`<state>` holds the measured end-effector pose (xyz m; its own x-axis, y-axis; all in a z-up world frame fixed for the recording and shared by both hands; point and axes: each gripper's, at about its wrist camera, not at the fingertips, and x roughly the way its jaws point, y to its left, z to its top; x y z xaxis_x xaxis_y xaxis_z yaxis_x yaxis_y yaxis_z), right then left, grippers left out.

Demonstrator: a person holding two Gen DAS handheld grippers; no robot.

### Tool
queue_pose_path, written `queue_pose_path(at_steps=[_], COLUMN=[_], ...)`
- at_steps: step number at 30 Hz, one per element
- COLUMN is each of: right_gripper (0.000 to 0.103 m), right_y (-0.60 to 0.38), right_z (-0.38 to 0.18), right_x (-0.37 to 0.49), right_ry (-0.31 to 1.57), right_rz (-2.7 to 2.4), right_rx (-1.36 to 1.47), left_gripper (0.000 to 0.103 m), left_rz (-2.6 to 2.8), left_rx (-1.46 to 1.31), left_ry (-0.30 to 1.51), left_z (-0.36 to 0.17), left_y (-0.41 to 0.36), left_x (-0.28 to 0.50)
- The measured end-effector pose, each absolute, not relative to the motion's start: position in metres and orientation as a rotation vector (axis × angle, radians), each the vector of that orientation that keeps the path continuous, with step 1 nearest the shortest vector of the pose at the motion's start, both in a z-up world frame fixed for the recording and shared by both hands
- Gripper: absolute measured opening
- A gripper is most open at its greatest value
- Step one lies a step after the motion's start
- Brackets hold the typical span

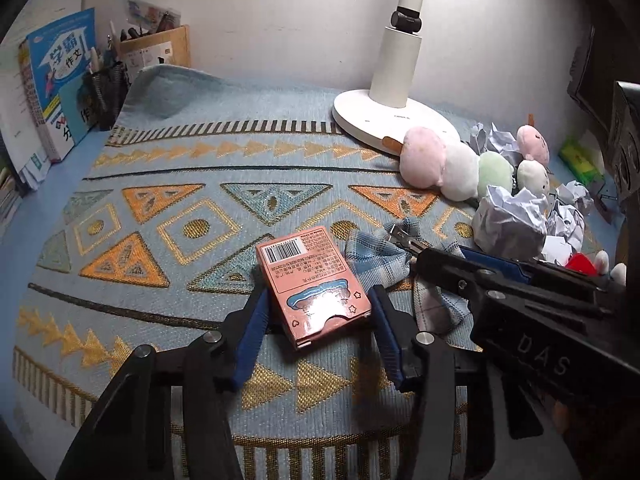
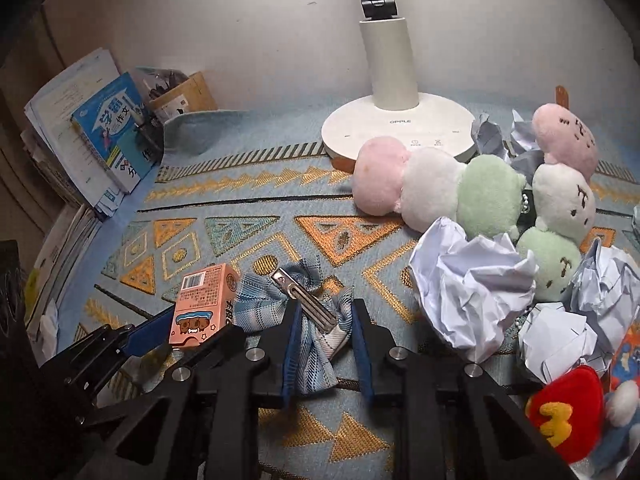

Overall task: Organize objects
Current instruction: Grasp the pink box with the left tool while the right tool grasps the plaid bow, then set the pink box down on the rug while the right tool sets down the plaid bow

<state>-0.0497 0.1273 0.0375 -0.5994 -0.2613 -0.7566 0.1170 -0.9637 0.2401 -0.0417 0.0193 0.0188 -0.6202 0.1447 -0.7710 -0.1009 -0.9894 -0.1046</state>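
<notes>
Pink box: clamped by left gripper, long axis toward 11 o'clock.
Plaid bow clip: pinched by right gripper, at the box's 3 o'clock, touching.

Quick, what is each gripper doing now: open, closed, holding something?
Left gripper: closed on the pink box.
Right gripper: closed on the plaid bow.

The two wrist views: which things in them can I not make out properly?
- Pen holder, left wrist view: contents too small to identify.
- Red plush toy, right wrist view: cut off by the frame edge.
- Plaid hair bow, left wrist view: its right part is hidden behind the right gripper.
</notes>
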Motion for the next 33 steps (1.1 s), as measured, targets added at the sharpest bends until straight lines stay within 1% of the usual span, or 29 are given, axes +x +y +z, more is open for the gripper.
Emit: queue_pose_path(at_steps=[4, 9, 12, 15, 17, 19, 20, 22, 23, 24, 25, 28, 33], right_gripper=[0.021, 0.021, 0.022, 0.022, 0.023, 0.025, 0.028, 0.041, 0.059, 0.073, 0.076, 0.076, 0.076], right_y=[0.134, 0.141, 0.147, 0.152, 0.151, 0.147, 0.145, 0.141, 0.139, 0.137, 0.135, 0.133, 0.125], right_z=[0.047, 0.058, 0.058, 0.044, 0.039, 0.039, 0.040, 0.043, 0.044, 0.046, 0.047, 0.050, 0.048], right_x=[-0.034, 0.017, 0.054, 0.080, 0.094, 0.104, 0.110, 0.121, 0.126, 0.130, 0.134, 0.139, 0.119], right_ry=[-0.306, -0.410, -0.502, -0.595, -0.598, -0.554, -0.524, -0.455, -0.405, -0.350, -0.294, -0.159, -0.035], right_rz=[-2.613, -2.623, -2.639, -2.632, -2.643, -2.607, -2.591, -2.583, -2.586, -2.595, -2.607, -2.645, -2.628], right_rx=[1.222, 1.243, 1.300, 1.395, 1.414, 1.425, 1.423, 1.409, 1.397, 1.386, 1.372, 1.326, 1.316], left_gripper=[0.044, 0.043, 0.042, 0.042, 0.041, 0.041, 0.041, 0.041, 0.041, 0.041, 0.041, 0.041, 0.041], left_rz=[2.672, 2.670, 2.661, 2.668, 2.692, 2.705, 2.709, 2.716, 2.724, 2.735, 2.743, 2.742, 2.738], left_rx=[-1.275, -1.226, -1.224, -1.212, -1.198, -1.187, -1.190, -1.202, -1.205, -1.209, -1.213, -1.229, -1.241], left_ry=[-0.115, -0.034, -0.030, -0.050, -0.027, -0.010, 0.004, 0.022, 0.029, 0.037, 0.040, 0.032, 0.033], left_z=[0.020, 0.027, 0.028, 0.028, 0.028, 0.026, 0.025, 0.024, 0.024, 0.024, 0.023, 0.021, 0.020], left_y=[0.014, 0.007, -0.002, -0.008, -0.007, -0.006, -0.005, -0.004, -0.004, -0.004, -0.005, -0.006, -0.006], left_x=[-0.036, 0.002, 0.025, 0.045, 0.056, 0.061, 0.061, 0.061, 0.060, 0.061, 0.061, 0.061, 0.060])
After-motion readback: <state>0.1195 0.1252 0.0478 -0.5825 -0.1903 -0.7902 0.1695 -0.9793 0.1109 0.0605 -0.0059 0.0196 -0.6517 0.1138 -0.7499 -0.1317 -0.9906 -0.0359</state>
